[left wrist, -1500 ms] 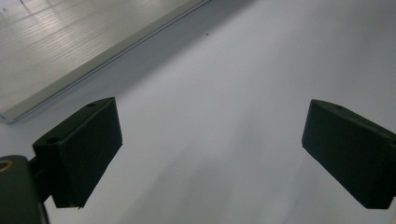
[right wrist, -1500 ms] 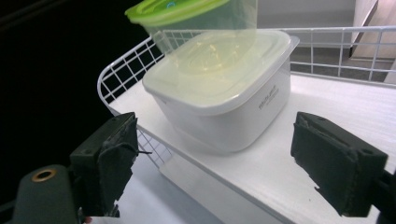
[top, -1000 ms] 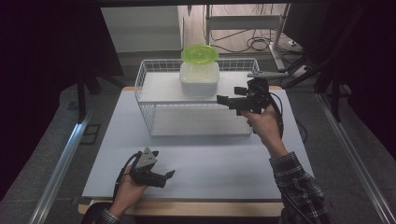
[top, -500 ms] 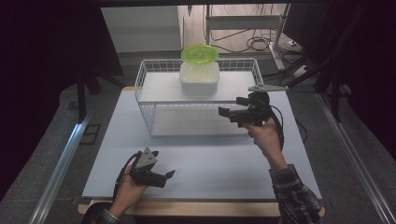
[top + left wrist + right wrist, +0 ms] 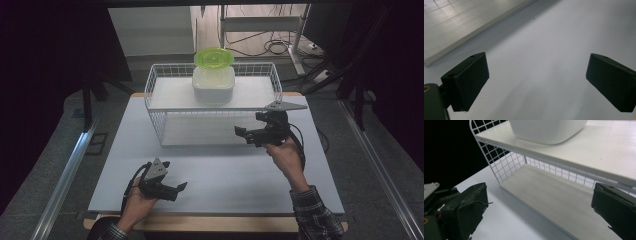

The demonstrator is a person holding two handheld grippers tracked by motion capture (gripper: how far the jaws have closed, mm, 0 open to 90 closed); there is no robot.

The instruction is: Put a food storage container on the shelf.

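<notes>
Both grippers empty, jaws spread: right gripper [image 5: 248,136] just before wire shelf [image 5: 165,120], container [image 5: 213,84] above; left gripper [image 5: 170,189] idle

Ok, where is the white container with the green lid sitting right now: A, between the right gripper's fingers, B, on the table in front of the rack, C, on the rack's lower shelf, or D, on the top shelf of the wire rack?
D: the white container with its green lid stands on the wire rack's top shelf.
</notes>
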